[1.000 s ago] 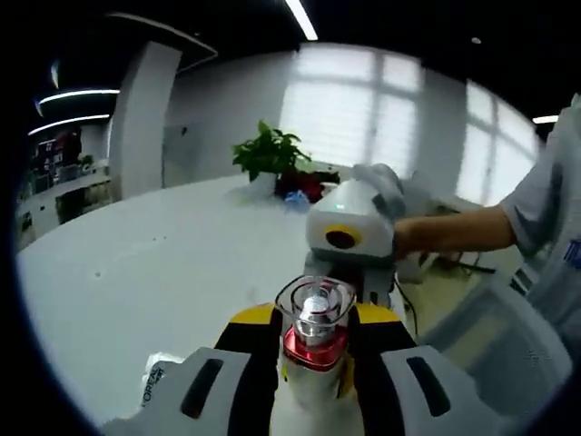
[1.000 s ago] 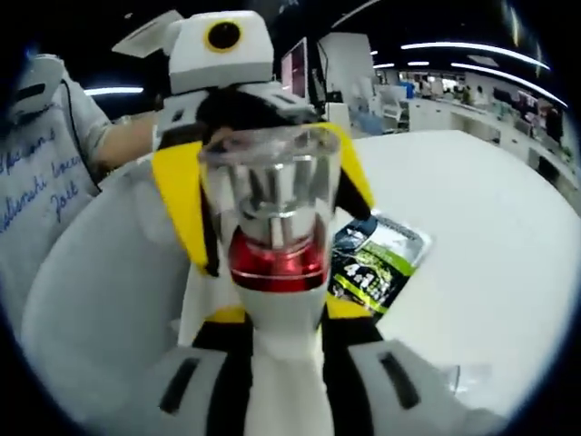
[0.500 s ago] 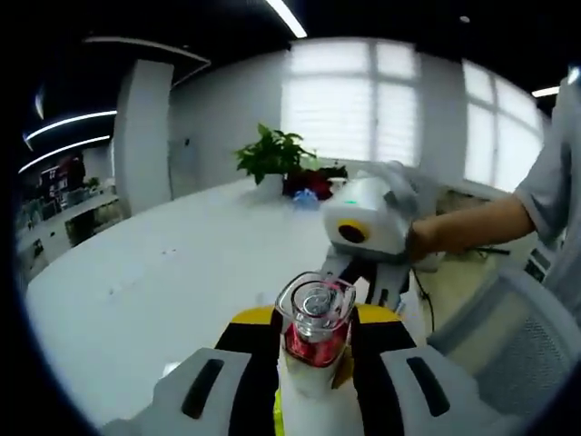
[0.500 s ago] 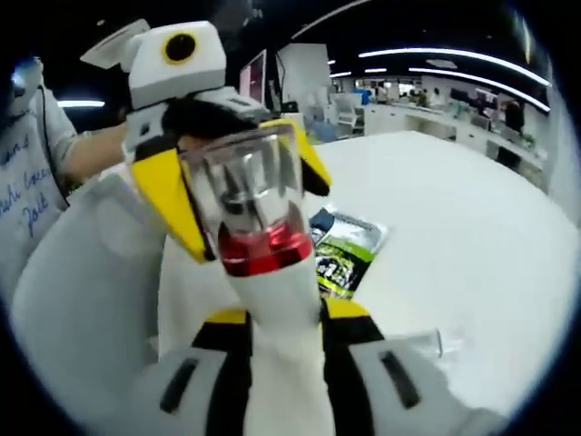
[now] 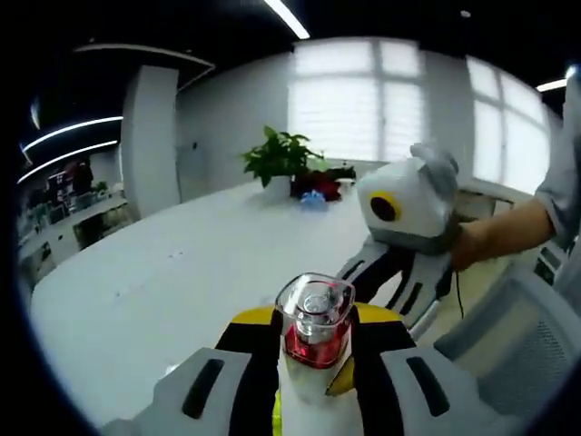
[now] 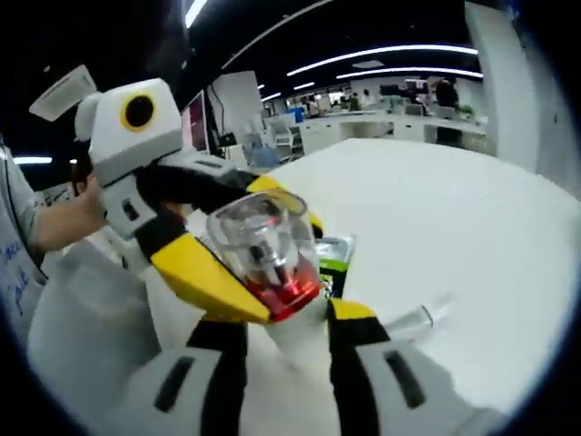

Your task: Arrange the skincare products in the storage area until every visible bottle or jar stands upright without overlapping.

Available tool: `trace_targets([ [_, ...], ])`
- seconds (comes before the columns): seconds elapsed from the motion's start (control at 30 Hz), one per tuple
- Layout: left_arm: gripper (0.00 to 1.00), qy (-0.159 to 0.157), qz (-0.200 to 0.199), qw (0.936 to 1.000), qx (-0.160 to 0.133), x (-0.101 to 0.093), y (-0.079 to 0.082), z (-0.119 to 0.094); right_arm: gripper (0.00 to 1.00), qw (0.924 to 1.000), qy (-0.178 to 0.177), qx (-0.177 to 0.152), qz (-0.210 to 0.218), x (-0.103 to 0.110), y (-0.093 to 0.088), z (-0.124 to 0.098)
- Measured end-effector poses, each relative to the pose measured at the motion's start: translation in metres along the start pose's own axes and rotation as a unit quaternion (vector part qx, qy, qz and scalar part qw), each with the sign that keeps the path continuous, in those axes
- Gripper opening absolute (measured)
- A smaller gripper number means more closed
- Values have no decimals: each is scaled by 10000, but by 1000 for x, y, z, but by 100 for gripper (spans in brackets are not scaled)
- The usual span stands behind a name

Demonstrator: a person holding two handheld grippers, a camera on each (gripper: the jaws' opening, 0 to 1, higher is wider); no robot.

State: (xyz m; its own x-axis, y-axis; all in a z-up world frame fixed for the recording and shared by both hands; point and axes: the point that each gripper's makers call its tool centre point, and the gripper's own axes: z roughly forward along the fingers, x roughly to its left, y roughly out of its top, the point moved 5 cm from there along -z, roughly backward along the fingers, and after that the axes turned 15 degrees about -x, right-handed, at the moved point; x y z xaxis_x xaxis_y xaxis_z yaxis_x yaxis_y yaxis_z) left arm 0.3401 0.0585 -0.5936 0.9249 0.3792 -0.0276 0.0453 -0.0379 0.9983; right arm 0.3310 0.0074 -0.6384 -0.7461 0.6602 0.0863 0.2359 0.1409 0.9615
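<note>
Item under handling: one white bottle (image 5: 313, 341) with a red collar and clear cap. It is sitting between the yellow-tipped jaws of the left gripper (image 5: 313, 320), cap up and raised clear of the white table (image 5: 163, 272). These jaws are closing on both sides of the bottle body, so the left gripper is judged to be holding it.

Change noted: over the last second the right gripper (image 5: 388, 289) has been drawing away. It is now standing behind and to the right of the bottle, with a visible gap, where it was previously close against it. In the right gripper view the bottle is leaning over to the right, whereas it was standing nearly straight in that view before. Its white body is still lying between that gripper's own jaws. Whether they are pressing on it cannot be told.

Assessment: a handover to the left gripper appears to be finishing. The bottle is not yet standing anywhere. A green sachet (image 6: 334, 263) and a small clear tube (image 6: 419, 317) are lying on the table beyond the bottle.
</note>
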Motion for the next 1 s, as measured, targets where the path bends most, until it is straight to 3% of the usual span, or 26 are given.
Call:
trace_targets([
  [0.2, 27, 365, -73, 9993, 3, 1, 0, -1, 33, 9995, -112, 66, -279, 1, -1, 7],
  [0.43, 27, 593, -130, 9981, 31, 0, 0, 0, 32, 9981, 330, 38, -515, -4, -1, 6],
  [0.73, 26, 483, -11, 9988, 117, 0, -1, -2, 31, 9951, 790, 125, -585, -7, 0, 6],
  [1.0, 29, 495, 43, 9985, 213, 1, -2, -8, 32, 9950, 815, 106, -560, -7, 1, 7],
])
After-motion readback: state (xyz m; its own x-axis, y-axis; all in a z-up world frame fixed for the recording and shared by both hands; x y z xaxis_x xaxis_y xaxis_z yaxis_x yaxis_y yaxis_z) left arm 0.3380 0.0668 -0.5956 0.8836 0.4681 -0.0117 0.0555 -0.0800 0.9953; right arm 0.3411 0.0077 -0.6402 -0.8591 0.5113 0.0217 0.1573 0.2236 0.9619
